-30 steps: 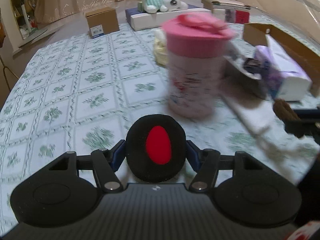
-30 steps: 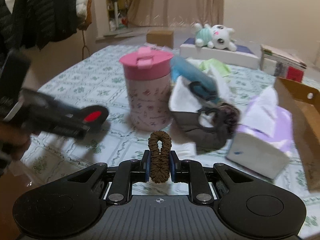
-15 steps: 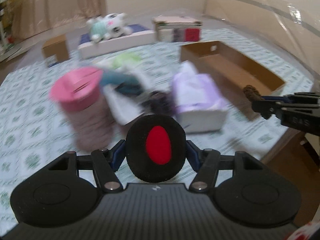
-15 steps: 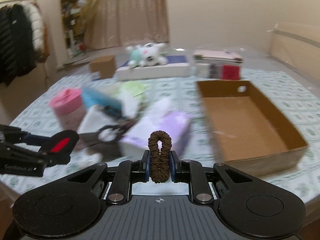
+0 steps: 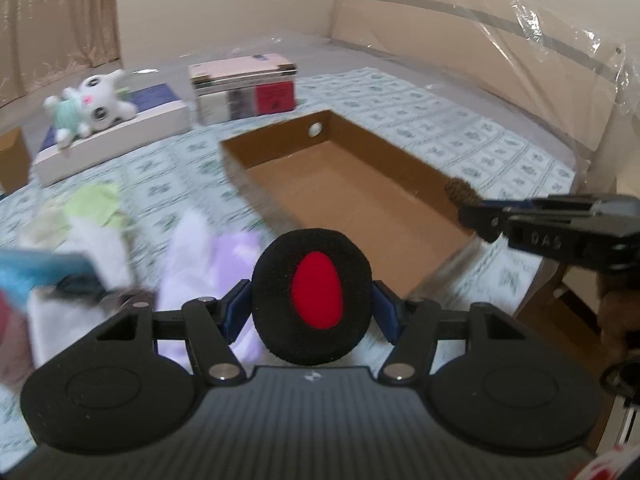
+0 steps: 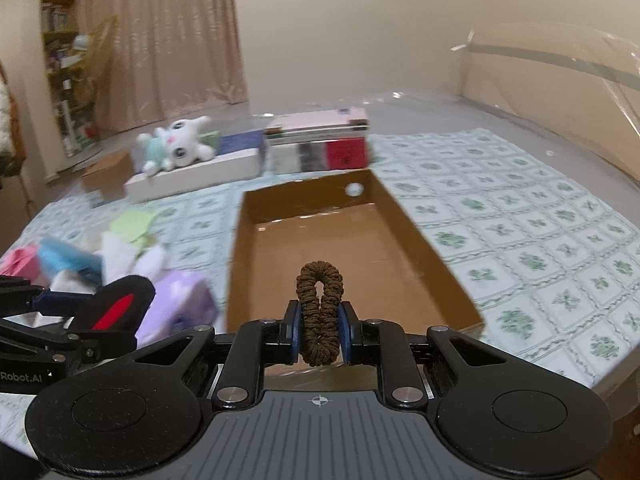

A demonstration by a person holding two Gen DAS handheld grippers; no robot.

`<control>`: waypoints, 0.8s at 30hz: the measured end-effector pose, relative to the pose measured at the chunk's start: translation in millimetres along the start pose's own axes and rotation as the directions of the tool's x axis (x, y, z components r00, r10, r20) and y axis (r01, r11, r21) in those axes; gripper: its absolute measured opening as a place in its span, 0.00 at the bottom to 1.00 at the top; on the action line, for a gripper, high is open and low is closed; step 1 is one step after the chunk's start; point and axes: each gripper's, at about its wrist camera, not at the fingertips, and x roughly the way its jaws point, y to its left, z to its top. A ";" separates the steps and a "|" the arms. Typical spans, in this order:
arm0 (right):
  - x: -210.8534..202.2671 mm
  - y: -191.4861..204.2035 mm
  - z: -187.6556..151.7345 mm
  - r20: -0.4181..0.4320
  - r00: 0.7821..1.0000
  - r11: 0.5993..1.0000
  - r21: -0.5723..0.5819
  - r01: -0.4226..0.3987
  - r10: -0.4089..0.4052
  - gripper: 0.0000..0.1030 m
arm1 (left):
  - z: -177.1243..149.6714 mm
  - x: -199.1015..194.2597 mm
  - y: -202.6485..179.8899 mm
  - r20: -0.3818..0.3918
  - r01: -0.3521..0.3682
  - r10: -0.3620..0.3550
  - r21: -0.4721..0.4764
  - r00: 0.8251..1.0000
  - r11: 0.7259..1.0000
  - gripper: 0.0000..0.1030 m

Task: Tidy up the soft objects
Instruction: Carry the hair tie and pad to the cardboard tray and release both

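Observation:
My left gripper is shut on a round black foam pad with a red oval centre, held above the bed just short of the near end of an open brown cardboard box. My right gripper is shut on a brown hair scrunchie, held over the box's near edge. The scrunchie also shows in the left wrist view at the right, and the pad shows edge-on in the right wrist view at the left. The box looks empty.
A pile of soft things lies left of the box: purple tissue pack, white, green and blue cloths, pink cup. A plush toy on a flat box and stacked books stand at the back. The bed's edge is near right.
Both grippers have swung right, away from the pink cup and the pile, and now face the cardboard box. Each still holds its object.

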 end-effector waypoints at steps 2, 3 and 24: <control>10.3 -10.6 3.5 -0.007 1.000 1.000 0.020 0.007 -0.007 0.19 | 9.8 15.1 -6.7 0.000 0.012 -0.012 -0.002 1.000 1.000 0.59; 15.2 -15.1 4.8 -0.012 1.000 1.000 0.029 0.010 -0.010 0.19 | 13.8 21.4 -8.9 0.000 0.016 -0.016 -0.004 1.000 1.000 0.59; 64.4 -55.1 15.1 -0.069 0.996 0.995 0.078 0.065 -0.060 0.19 | 48.7 85.0 -27.3 -0.004 0.067 -0.067 -0.012 0.998 0.998 0.74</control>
